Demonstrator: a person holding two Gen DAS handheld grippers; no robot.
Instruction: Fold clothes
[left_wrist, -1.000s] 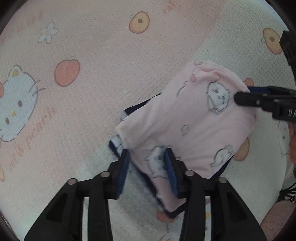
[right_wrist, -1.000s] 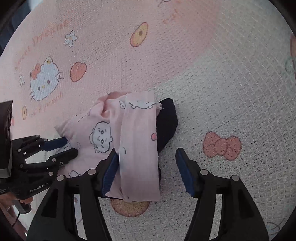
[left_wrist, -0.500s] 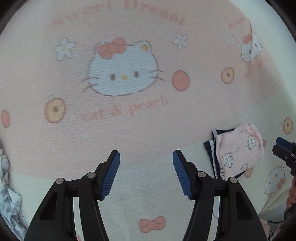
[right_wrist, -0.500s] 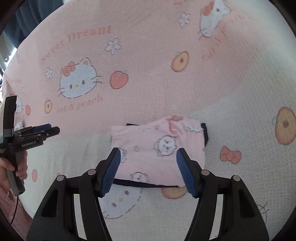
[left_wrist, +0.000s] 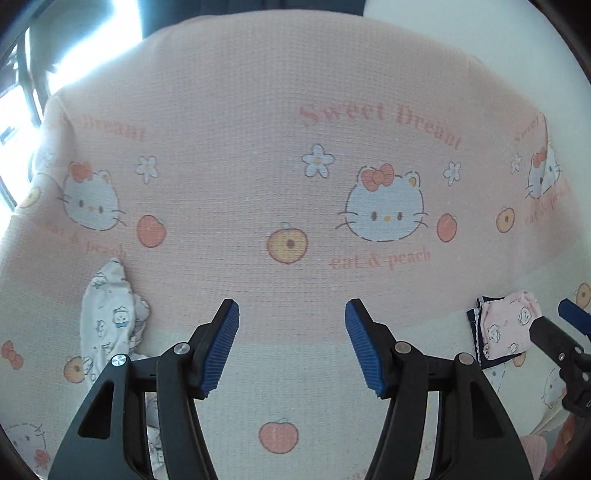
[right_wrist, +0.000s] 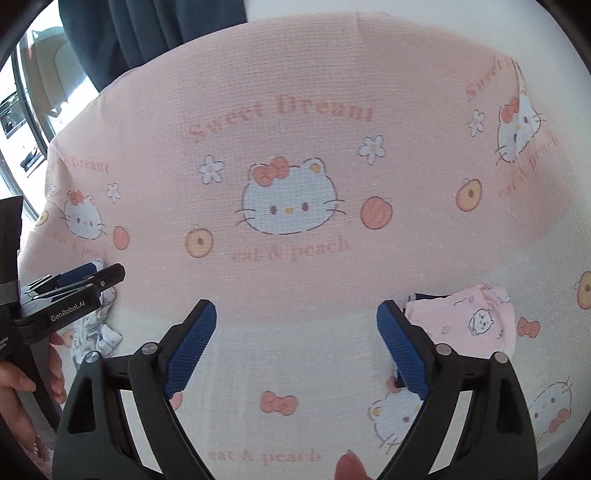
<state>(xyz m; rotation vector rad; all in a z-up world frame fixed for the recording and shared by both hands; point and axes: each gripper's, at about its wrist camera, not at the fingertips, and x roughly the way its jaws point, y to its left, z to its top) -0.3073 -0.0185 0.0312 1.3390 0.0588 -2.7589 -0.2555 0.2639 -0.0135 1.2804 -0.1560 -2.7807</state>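
The folded pink cartoon-print garment (right_wrist: 469, 325) lay on the pink cat-print waffle-weave blanket (right_wrist: 295, 110), near right. The right tongs (right_wrist: 295, 347) were opening, empty. The left tongs (left_wrist: 291, 347) stood apart, empty. A crumpled white printed garment (left_wrist: 107, 314) lay near left.
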